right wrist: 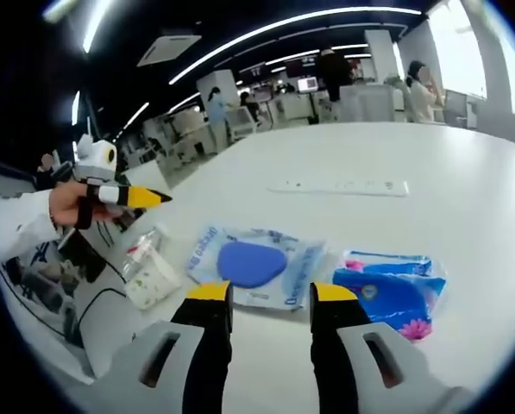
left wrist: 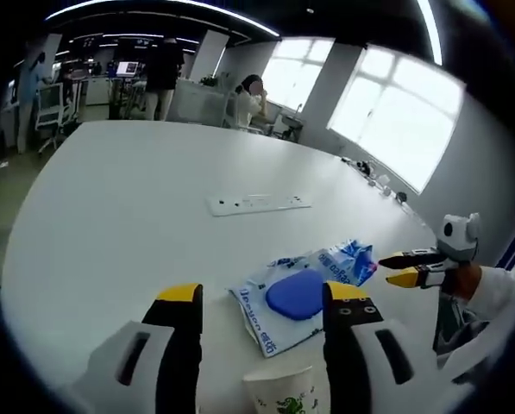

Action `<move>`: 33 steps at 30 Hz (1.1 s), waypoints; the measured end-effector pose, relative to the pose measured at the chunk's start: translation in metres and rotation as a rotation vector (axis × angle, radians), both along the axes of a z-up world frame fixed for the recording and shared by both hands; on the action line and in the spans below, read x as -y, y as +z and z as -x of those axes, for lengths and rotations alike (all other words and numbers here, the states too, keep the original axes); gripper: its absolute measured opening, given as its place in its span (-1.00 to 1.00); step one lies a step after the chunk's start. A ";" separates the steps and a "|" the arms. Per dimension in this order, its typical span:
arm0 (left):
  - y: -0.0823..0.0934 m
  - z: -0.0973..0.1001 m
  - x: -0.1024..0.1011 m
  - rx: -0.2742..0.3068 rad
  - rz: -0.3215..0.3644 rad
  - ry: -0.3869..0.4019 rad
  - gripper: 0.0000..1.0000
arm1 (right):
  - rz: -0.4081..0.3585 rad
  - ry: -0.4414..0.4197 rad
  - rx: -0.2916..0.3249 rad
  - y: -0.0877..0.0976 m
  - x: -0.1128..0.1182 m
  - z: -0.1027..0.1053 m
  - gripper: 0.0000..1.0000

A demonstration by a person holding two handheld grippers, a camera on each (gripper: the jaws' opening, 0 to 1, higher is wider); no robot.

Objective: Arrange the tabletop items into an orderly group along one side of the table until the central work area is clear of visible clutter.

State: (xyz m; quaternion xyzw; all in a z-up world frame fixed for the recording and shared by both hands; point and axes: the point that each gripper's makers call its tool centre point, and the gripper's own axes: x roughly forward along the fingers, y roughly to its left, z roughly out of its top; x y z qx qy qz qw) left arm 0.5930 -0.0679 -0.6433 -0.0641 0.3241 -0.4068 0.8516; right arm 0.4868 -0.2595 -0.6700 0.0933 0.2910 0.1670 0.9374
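On the white table [left wrist: 110, 224], the clear packet with the blue pad [left wrist: 295, 295] lies just ahead of the left gripper [left wrist: 261, 302], whose jaws stand apart with nothing between them. A paper cup [left wrist: 280, 392] sits nearer, between those jaws. The right gripper [right wrist: 270, 297] is likewise spread and empty just short of that packet, with the blue tissue pack [right wrist: 386, 289] touching its far side and a power strip [right wrist: 339, 187] well beyond.

— What's between the left gripper [left wrist: 261, 302] jaws?
— Nothing; they stand apart above the white table [left wrist: 128, 198]. Past them lies a wipes pack [left wrist: 296, 293], a paper cup [left wrist: 283, 390] nearer.
— And on the right?
— The right gripper [left wrist: 395, 267], tips near the blue packet [left wrist: 354, 256]. A power strip [left wrist: 259, 203] lies farther off.
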 end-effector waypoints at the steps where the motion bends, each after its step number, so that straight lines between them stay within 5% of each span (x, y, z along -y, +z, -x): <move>1: 0.004 0.001 -0.001 0.005 0.004 0.001 0.14 | -0.002 0.001 0.000 0.001 0.000 0.000 -0.29; 21: 0.078 0.034 -0.028 0.095 0.111 0.041 0.41 | -0.040 0.076 0.053 0.045 -0.010 0.001 -0.05; 33: 0.102 0.060 -0.049 0.127 0.127 0.061 0.54 | -0.032 0.139 0.092 0.074 -0.026 0.006 0.00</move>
